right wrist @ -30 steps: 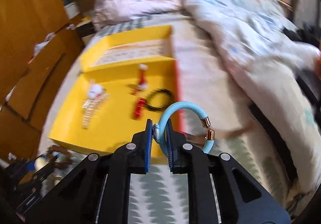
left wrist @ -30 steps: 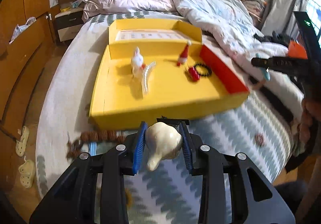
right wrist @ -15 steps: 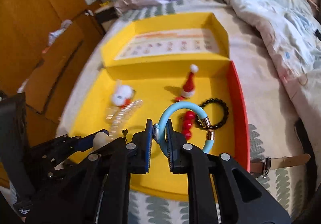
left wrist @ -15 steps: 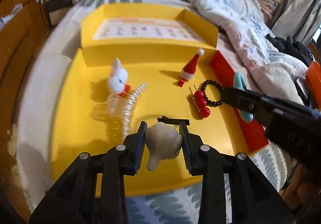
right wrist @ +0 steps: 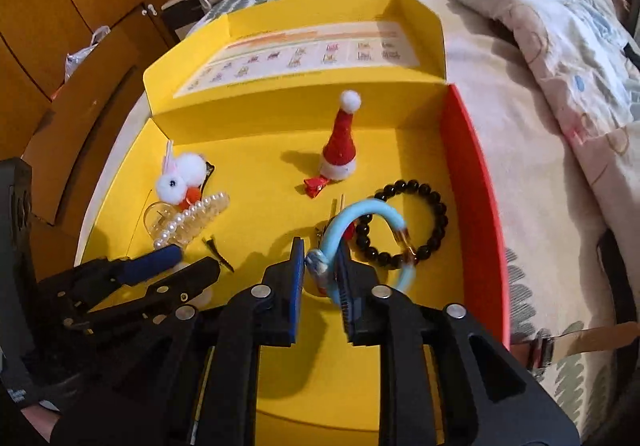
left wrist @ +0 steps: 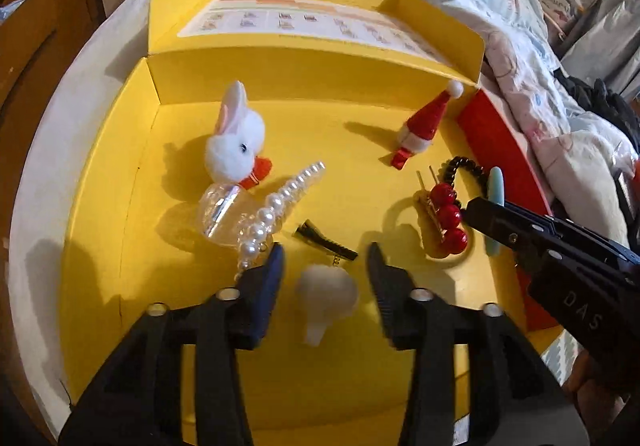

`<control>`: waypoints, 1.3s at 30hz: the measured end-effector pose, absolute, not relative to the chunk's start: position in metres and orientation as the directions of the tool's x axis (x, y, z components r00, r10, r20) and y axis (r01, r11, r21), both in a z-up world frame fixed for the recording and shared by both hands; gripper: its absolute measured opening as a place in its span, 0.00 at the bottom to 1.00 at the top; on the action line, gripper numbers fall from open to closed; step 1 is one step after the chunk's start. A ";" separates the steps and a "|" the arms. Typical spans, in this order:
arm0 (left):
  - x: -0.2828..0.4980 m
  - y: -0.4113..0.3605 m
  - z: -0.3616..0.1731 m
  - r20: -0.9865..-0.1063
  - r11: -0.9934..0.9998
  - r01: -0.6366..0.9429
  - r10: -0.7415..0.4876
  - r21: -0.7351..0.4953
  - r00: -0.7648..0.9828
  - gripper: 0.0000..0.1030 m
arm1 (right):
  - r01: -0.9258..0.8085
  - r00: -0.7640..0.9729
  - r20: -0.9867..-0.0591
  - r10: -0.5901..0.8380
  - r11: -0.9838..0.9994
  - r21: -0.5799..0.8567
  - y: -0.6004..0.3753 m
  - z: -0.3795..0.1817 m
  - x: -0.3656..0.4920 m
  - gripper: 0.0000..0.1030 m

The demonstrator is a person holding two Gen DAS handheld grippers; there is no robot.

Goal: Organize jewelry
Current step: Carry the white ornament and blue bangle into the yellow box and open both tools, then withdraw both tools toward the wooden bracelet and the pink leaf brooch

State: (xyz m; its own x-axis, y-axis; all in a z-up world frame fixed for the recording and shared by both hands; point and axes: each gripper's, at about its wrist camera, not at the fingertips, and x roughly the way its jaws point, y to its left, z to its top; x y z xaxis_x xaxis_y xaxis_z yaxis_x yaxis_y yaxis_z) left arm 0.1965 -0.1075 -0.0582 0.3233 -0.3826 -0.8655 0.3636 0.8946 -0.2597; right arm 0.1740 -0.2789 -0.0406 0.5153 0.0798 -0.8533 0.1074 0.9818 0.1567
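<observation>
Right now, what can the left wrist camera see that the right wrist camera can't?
Only the left wrist view shows the cream bulb-shaped piece blurred between the open left tongs, and the red bead clip in full.

Only the right wrist view shows the whole black bead bracelet, the brown strap lying on the bed outside the box, and the blue bangle's gold ends.

Both show the yellow box, bunny, pearl clip, Santa hat clip and blue bangle.

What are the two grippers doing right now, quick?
Left gripper: open, jaws just widened, cream hair clip released.
Right gripper: opening, blue bangle slipping loose.
</observation>
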 end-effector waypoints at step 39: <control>0.009 0.046 -0.059 -0.869 0.962 0.268 -0.171 -0.046 0.464 0.66 | 0.175 0.420 -0.907 -0.028 0.983 0.050 -0.331 -0.039 -0.052 0.71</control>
State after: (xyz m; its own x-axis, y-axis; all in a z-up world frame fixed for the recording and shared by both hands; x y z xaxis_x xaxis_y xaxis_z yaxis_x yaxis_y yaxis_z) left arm 0.0094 0.0458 -0.0593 0.4638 -0.1707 -0.8693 0.2681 0.9623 -0.0459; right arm -0.0519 -0.3315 -0.0388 0.4197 -0.0280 -0.9072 0.1747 0.9833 0.0505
